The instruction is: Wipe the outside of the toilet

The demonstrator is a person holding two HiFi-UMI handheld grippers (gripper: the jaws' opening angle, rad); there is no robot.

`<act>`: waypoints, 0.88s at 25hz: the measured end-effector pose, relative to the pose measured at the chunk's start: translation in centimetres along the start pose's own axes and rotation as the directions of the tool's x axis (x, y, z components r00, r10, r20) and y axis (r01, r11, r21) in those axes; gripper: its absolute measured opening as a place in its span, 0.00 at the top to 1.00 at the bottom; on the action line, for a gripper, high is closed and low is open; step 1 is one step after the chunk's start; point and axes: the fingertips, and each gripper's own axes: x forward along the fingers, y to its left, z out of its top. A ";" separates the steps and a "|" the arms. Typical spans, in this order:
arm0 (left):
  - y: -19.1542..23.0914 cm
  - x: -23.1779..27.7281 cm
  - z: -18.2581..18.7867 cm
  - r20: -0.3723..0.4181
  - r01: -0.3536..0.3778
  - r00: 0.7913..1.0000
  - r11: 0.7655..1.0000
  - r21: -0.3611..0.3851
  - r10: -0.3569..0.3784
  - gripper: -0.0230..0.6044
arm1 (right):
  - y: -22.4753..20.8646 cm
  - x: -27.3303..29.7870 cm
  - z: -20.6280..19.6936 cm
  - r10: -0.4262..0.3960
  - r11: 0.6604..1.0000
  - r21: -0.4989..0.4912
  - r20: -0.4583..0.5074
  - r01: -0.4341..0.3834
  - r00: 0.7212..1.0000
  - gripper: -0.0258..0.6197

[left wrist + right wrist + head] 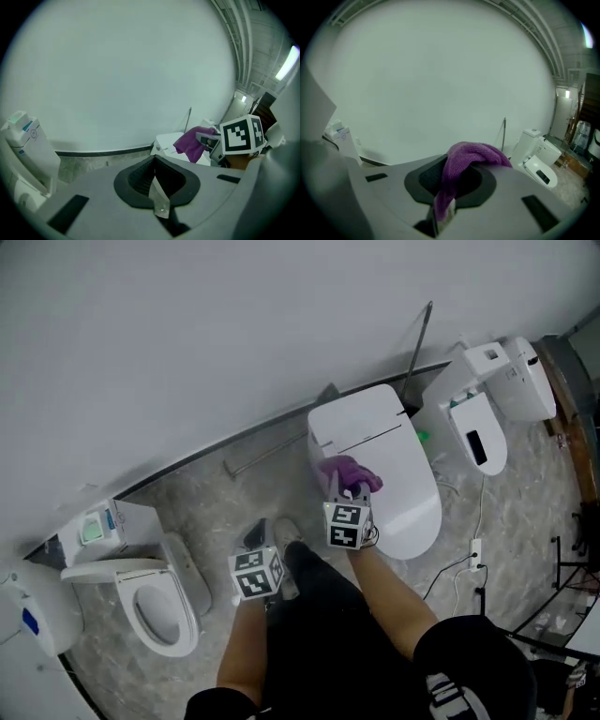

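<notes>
A purple cloth [350,471] is clamped in the right gripper [349,487]; it is seen on the toilet [398,451] lid, toward 9 o'clock. The left gripper [255,538] is closed, empty, at the toilet's 8 o'clock.

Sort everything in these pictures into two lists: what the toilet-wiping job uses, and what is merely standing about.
In use: purple cloth; right gripper, shut on it; closed-lid toilet in the middle.

Standing about: open-seat toilet; far toilet; power strip on the floor; left gripper, shut, empty.
</notes>
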 end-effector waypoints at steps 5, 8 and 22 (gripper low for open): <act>-5.1 -5.7 3.5 0.048 0.028 0.998 0.999 0.031 -0.029 0.95 | -4.5 -9.0 4.6 -0.009 0.999 0.041 0.073 0.006 0.997 0.89; -8.8 -7.7 6.0 0.072 0.056 0.996 0.996 0.071 -0.061 0.95 | -7.7 -13.1 6.9 -0.027 0.997 0.072 0.108 0.019 0.994 0.89; -31.0 -10.5 13.1 0.183 0.159 0.959 0.943 0.291 -0.218 0.95 | -23.0 -24.5 11.1 -0.031 0.982 0.190 0.243 -0.016 0.970 0.89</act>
